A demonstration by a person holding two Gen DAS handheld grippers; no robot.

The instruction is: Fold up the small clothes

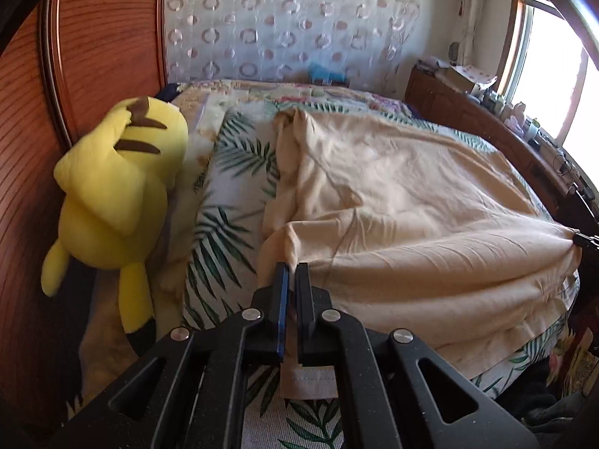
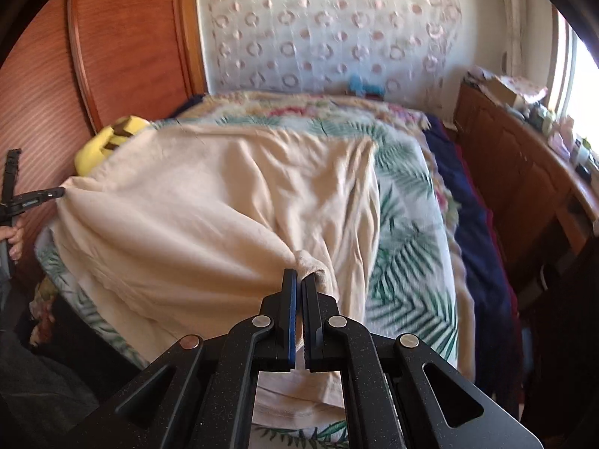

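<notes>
A cream garment lies spread over the palm-leaf bedspread. My left gripper is shut on its near left corner, with cloth bunched between the jaws. The right gripper's tip shows at the right edge, pinching the other corner. In the right wrist view the cream garment is pulled taut between both grippers. My right gripper is shut on a bunched corner. The left gripper pinches the far left corner there.
A yellow plush toy lies against the wooden headboard left of the garment. A wooden sideboard with clutter runs along the right under the window. A dark blue blanket lies beside the bedspread.
</notes>
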